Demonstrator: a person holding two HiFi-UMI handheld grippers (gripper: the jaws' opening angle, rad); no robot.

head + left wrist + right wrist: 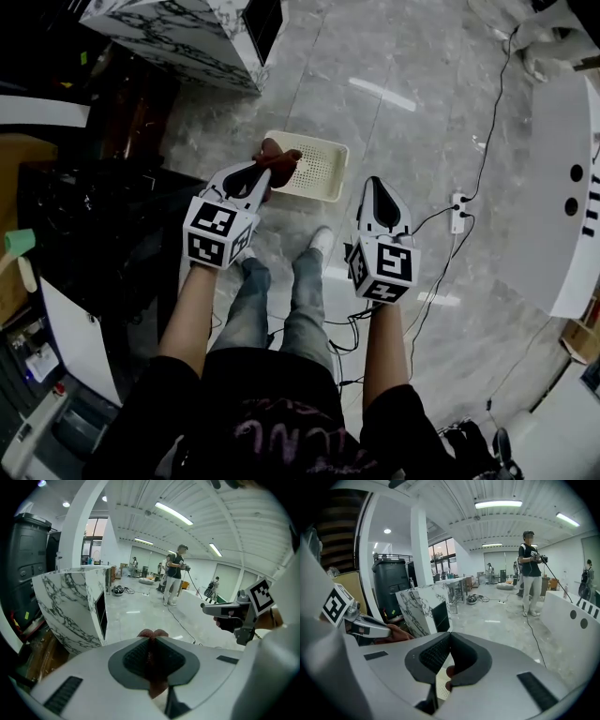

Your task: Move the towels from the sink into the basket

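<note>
The left gripper (pixel 265 178) is clamped on a reddish-brown towel (pixel 279 161) at the nine o'clock rim of the basket (pixel 339 173), not yet released. The basket looks empty. The right gripper (pixel 375 183), at three o'clock of the left, is closed on nothing.

Glossy grey floor (pixel 422 75), marble-patterned cabinet (pixel 178 37) at its far left edge, white counter (pixel 562 187) along the right edge, strip lights (pixel 173 513) glow on a white ceiling (pixel 140 498), tall windows (pixel 440 550) behind a white column (pixel 419 550)
</note>
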